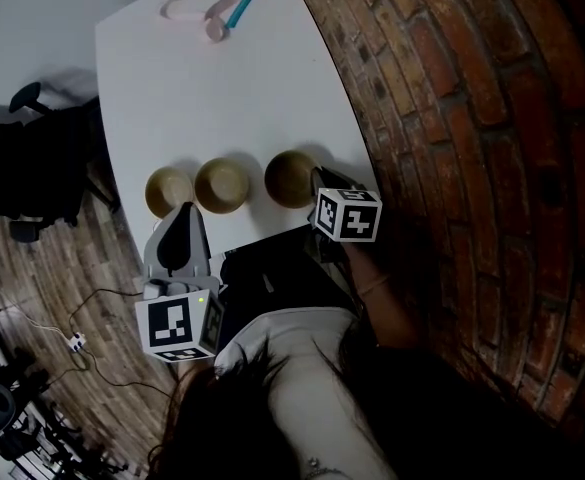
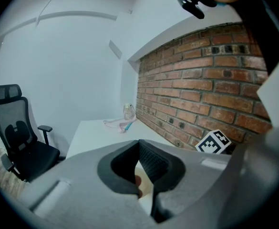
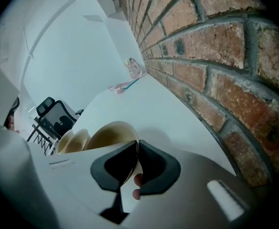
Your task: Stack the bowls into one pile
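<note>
Three tan bowls sit in a row along the near edge of a white table (image 1: 202,88), beside a brick wall (image 1: 452,118).

Your right gripper (image 3: 138,146) has its fingers (image 3: 154,167) clamped on the near rim of the right bowl (image 3: 111,133). The thin wall of the bowl runs between the two dark pads, one pad inside the bowl and one outside. The hollow of the bowl lies ahead of the fingertips and to their left. The middle bowl (image 1: 222,184) is further to the left of those fingers, a little apart from the bowl they hold. The left bowl (image 1: 168,190) is beyond it again, its rim against the middle bowl's rim.

Your left gripper (image 2: 139,143) has its fingers (image 2: 154,163) pressed together at the tips, with nothing between them. In the head view the tips are at the near rim of the left bowl, close to where it meets the middle bowl. Whether they touch it cannot be told. A pale curve of bowl shows below the fingers, through the gap behind the tips.

Far ahead of both pairs of fingers, at the far end of the table, lies a pink cord (image 1: 197,3). A black office chair (image 2: 15,137) stands off to the left of your left fingers, on the floor beside the table.
</note>
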